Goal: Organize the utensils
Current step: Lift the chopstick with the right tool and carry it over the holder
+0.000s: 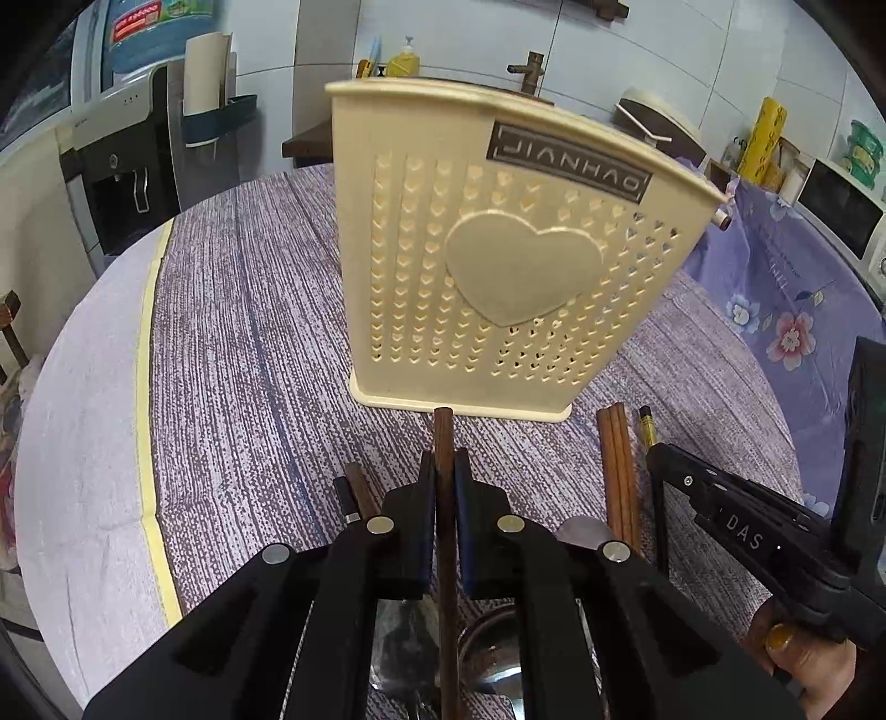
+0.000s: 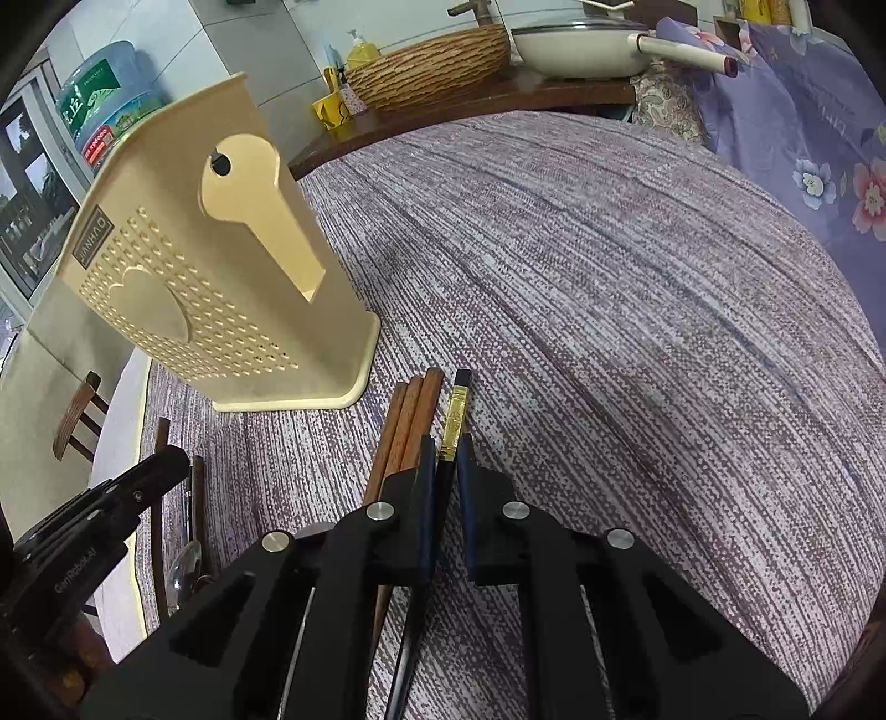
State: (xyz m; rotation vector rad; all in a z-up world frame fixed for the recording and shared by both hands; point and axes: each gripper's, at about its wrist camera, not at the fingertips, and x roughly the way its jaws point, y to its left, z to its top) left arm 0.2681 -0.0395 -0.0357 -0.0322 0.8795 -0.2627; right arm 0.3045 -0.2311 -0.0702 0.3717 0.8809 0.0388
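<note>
A cream perforated utensil holder [image 1: 498, 260] with a heart and a JIANHAO label stands on the table; it also shows in the right wrist view [image 2: 221, 288]. My left gripper [image 1: 443, 465] is shut on a dark brown chopstick [image 1: 443, 443] that points toward the holder's base. My right gripper [image 2: 446, 448] is shut on a black chopstick with a gold band [image 2: 455, 412]. Brown wooden chopsticks [image 2: 410, 426] lie beside it on the cloth, seen also in the left wrist view [image 1: 617, 471]. Metal spoons [image 1: 493, 664] lie under the left gripper.
The round table has a purple-grey woven cloth [image 2: 609, 310]. Behind it are a wicker basket [image 2: 432, 66], a white pan [image 2: 581, 44], a soap bottle [image 1: 404, 58] and a water dispenser [image 1: 122, 166]. A floral purple cloth [image 1: 786, 310] lies at the right.
</note>
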